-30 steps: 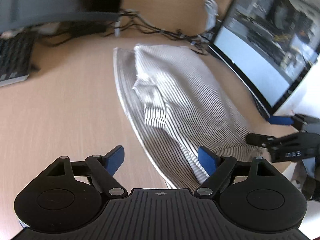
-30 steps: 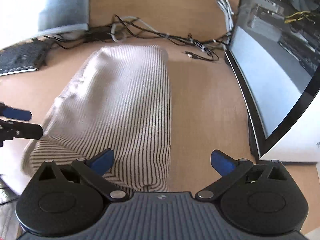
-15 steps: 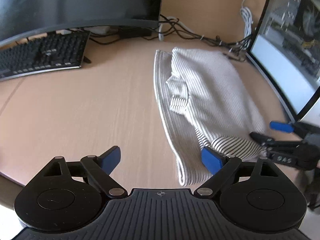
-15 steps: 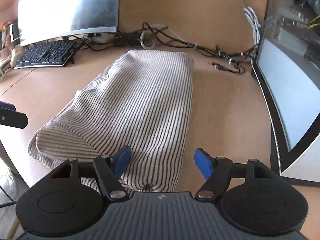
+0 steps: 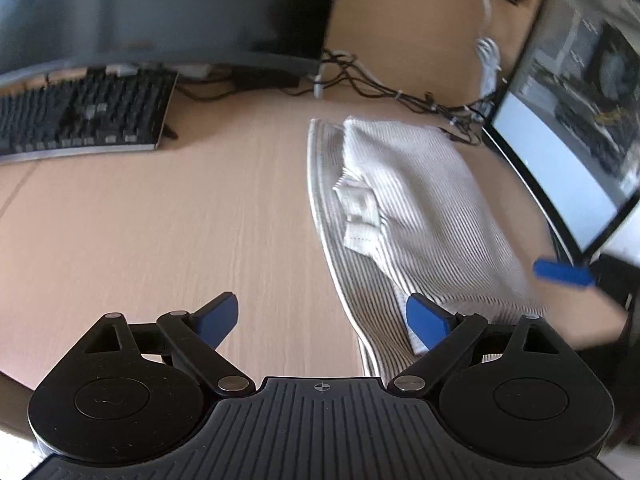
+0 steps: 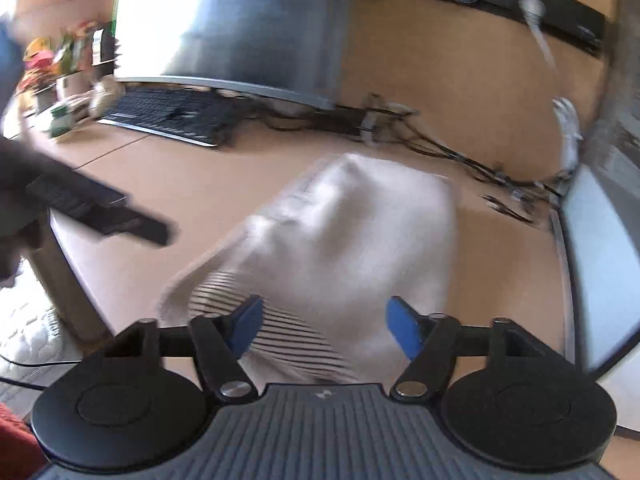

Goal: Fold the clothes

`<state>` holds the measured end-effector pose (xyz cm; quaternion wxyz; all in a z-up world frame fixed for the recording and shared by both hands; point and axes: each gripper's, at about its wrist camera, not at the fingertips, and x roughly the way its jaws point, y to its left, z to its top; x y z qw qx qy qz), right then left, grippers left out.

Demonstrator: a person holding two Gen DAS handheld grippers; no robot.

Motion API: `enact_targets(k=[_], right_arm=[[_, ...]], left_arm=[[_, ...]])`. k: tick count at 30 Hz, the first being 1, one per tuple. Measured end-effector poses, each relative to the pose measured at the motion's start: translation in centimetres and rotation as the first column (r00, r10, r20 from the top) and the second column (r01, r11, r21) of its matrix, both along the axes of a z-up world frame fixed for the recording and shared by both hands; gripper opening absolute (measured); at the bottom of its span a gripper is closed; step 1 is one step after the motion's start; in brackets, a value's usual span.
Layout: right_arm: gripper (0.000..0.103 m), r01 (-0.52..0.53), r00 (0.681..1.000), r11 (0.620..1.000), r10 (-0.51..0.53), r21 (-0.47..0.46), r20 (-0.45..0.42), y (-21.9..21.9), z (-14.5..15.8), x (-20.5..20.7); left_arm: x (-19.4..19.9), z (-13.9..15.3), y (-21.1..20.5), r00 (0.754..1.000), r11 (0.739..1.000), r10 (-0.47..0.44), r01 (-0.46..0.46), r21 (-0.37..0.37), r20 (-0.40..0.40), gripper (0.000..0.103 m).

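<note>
On the tabletop [image 5: 160, 216], between the keyboard [image 5: 80, 120] and the right-hand monitor [image 5: 580, 128], the striped garment [image 5: 420, 208] lay as a long narrow bundle, one layer doubled over another, with a lumpy sleeve or cuff [image 5: 360, 216] bunched on its left side. Our left tongs [image 5: 322, 318] hung released, the pads wide apart and gripping nothing, one pad over bare wood and the other over the near left edge of the cloth. Our right tongs [image 6: 322, 330] were likewise released, straddling the near end of the garment [image 6: 352, 240] without pinching it; whether the pads touched the fabric we could not tell through the blur.

We judged that the scene fitted two stages: a lengthwise fold laid down and waiting for a crosswise one, or a finished bundle being let go. Either way, good work here depended on the same things. The bunched cuff wanted flattening, or it would make any further fold bulge and slip. Should the near end be taken up, each pair of tongs would have needed a corner, both layers caught together, at matching height, so the edges stayed squared. The cables [image 5: 380, 88] behind the far end were a snag to keep clear of.
</note>
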<state>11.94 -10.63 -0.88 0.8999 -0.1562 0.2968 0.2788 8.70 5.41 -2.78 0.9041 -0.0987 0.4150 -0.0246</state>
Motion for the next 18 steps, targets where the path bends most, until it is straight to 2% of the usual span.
enact_targets(k=[3,5,6,9,12,13,14,16,18], right_arm=[[0.077,0.006,1.0,0.999,-0.005,-0.035,0.023,3.3,-1.8,0.5],[0.073,0.02,1.0,0.997,-0.021,-0.078,-0.007,4.5,-3.3,1.4],[0.072,0.011,1.0,0.996,-0.012,-0.088,-0.008,4.4,-3.6,1.4],[0.072,0.027,0.999,0.981,-0.022,-0.194,0.027,2.2,-3.1,0.9],[0.072,0.187,0.982,0.932,-0.171,-0.31,0.081,-1.2,-2.8,1.7],[0.068,0.254,0.967,0.907,-0.237,-0.337,0.092,-2.2,-2.6,2.2],[0.065,0.319,0.947,0.886,-0.31,-0.336,0.082,-3.3,-2.1,2.7],[0.064,0.426,0.901,0.88,-0.434,-0.212,0.006,-5.5,-0.3,2.5],[0.065,0.53,0.839,0.845,-0.534,-0.072,-0.099,-7.6,1.1,2.0]], left_arm=[[1.4,-0.2,1.0,1.0,0.999,-0.015,0.014,-0.033,-0.018,0.095],[2.2,-0.1,1.6,0.999,0.997,-0.049,0.048,-0.055,-0.02,0.095],[2.6,-0.1,1.9,0.998,0.995,-0.068,0.067,-0.068,-0.018,0.095],[4.0,0.1,2.9,0.989,0.981,-0.145,0.145,-0.129,0.004,0.095],[5.5,-0.1,3.5,0.973,0.947,-0.229,0.227,-0.227,0.016,0.095],[6.1,-0.1,3.5,0.966,0.934,-0.256,0.253,-0.253,0.021,0.095],[7.0,-0.1,3.2,0.961,0.925,-0.275,0.271,-0.267,0.023,0.095],[8.8,-0.2,2.8,0.949,0.905,-0.313,0.308,-0.294,0.029,0.095],[10.6,-0.3,2.3,0.936,0.883,-0.351,0.343,-0.321,0.036,0.095]])
